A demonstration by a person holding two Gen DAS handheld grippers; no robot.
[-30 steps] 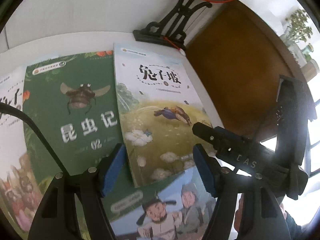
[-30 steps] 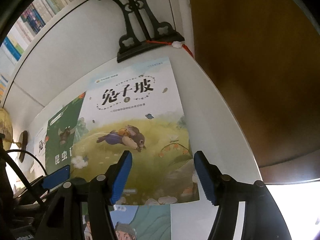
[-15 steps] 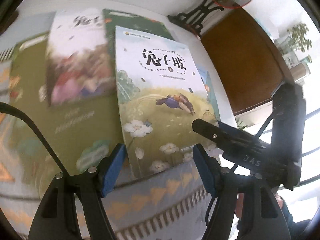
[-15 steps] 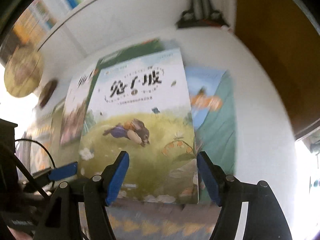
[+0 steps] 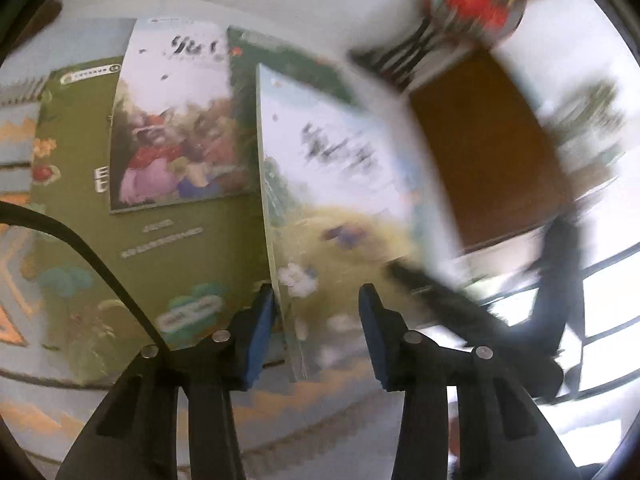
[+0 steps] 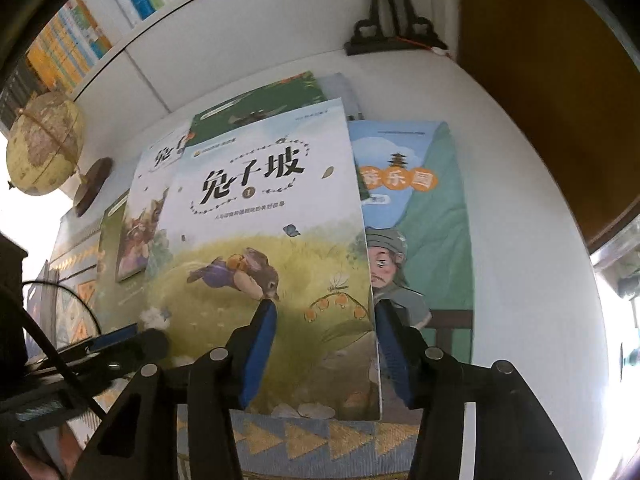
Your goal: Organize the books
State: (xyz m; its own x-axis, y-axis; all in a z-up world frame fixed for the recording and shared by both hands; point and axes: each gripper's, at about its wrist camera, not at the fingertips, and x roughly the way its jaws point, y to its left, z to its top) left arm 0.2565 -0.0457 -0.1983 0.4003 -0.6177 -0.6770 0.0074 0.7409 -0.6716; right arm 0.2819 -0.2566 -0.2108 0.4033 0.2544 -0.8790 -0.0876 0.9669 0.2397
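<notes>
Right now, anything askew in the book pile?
Yes. The rabbit book lies loosely across overlapping books, covering the left edge of the teal book, and the green book pokes out behind. None squared.

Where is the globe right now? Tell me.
In the right wrist view the globe stands at the far left on its dark round base, below the shelf of books and left of the rabbit book.

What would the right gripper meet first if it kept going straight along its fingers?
Most likely the rabbit book: the right gripper straddles the book's lower right corner, its jaws having just been closing. Whether the pads already touch the cover is unclear. The teal book lies underneath.
</notes>
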